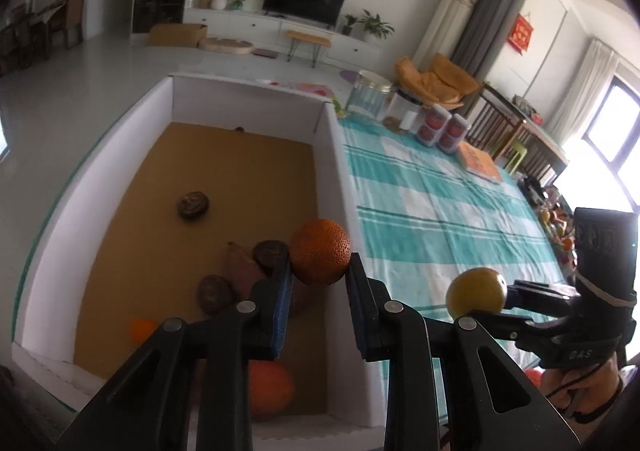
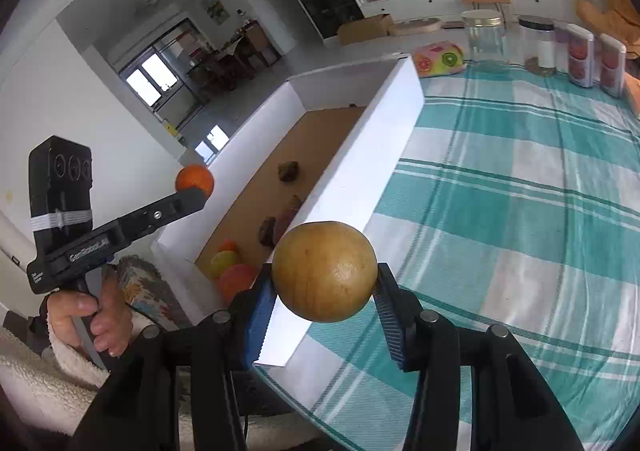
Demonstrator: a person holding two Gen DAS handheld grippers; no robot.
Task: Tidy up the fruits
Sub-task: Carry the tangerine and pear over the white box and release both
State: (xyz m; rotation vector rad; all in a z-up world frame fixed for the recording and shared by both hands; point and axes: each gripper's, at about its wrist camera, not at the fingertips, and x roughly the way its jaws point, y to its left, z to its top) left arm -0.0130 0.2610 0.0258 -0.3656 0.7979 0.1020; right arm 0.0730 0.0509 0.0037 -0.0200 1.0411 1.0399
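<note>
My left gripper (image 1: 320,265) is shut on a small rough orange (image 1: 319,252), held in the air above the white box's (image 1: 340,155) right wall. Its blue pads press both sides of the fruit. My right gripper (image 2: 326,285) is shut on a round yellow-brown fruit (image 2: 325,271), over the box's near corner and the checked cloth. From the left wrist the same yellow fruit (image 1: 476,293) shows at the right, in the other gripper. From the right wrist the orange (image 2: 195,180) shows at the left. Inside the box lie dark brown fruits (image 1: 193,204), an orange one (image 1: 270,389) and a small tangerine (image 1: 143,330).
A teal and white checked cloth (image 2: 520,187) covers the table right of the box. At its far end stand a glass jar (image 2: 486,37), a dark-lidded jar (image 2: 538,43), two clear packs (image 2: 580,55) and a colourful fruit-print bag (image 2: 438,59). A hand (image 2: 100,315) grips the left tool's handle.
</note>
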